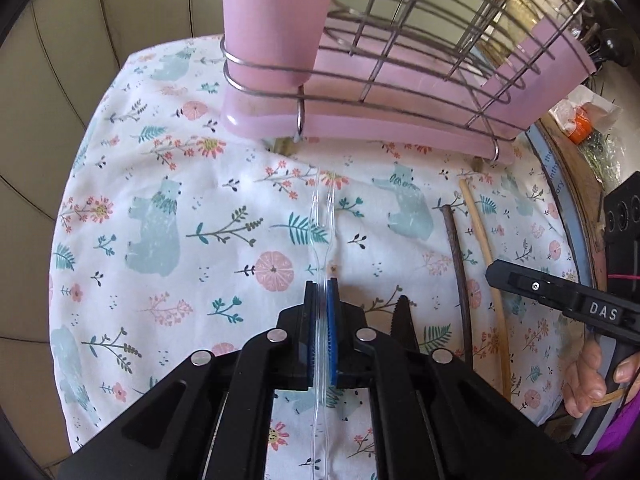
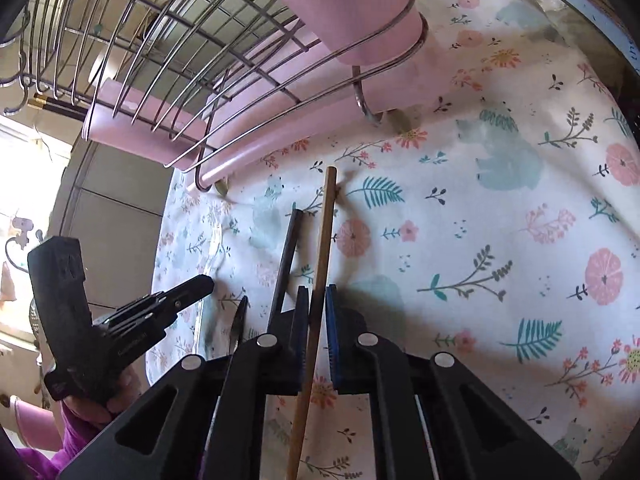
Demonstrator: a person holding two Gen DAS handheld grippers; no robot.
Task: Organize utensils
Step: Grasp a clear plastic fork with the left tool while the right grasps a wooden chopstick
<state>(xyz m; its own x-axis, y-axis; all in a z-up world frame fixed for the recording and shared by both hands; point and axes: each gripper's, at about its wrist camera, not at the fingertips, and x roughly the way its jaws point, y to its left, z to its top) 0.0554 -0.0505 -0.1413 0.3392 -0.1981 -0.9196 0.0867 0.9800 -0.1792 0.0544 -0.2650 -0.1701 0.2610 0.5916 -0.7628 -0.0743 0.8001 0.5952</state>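
Observation:
My left gripper (image 1: pixel 321 284) is shut on a clear plastic utensil (image 1: pixel 322 216) that runs forward over the floral cloth toward the pink dish rack (image 1: pixel 360 120). Just right of its fingers lies a black serrated knife (image 1: pixel 402 320). Further right lie a dark chopstick (image 1: pixel 456 260) and a wooden chopstick (image 1: pixel 480 240). In the right wrist view my right gripper (image 2: pixel 317 290) is shut on the wooden chopstick (image 2: pixel 324 232), whose far end rests on the cloth. The dark chopstick (image 2: pixel 286 264) and the knife (image 2: pixel 240 320) lie to its left, beside the left gripper (image 2: pixel 204 280).
The rack's wire frame (image 1: pixel 420 52) rises over the back of the table, with a tall pink utensil cup (image 1: pixel 276 20) at its left corner. The cloth (image 1: pixel 160 240) ends at the table's left edge. Packets and clutter (image 1: pixel 580 120) sit off the right edge. A hand (image 1: pixel 588 380) holds the right gripper.

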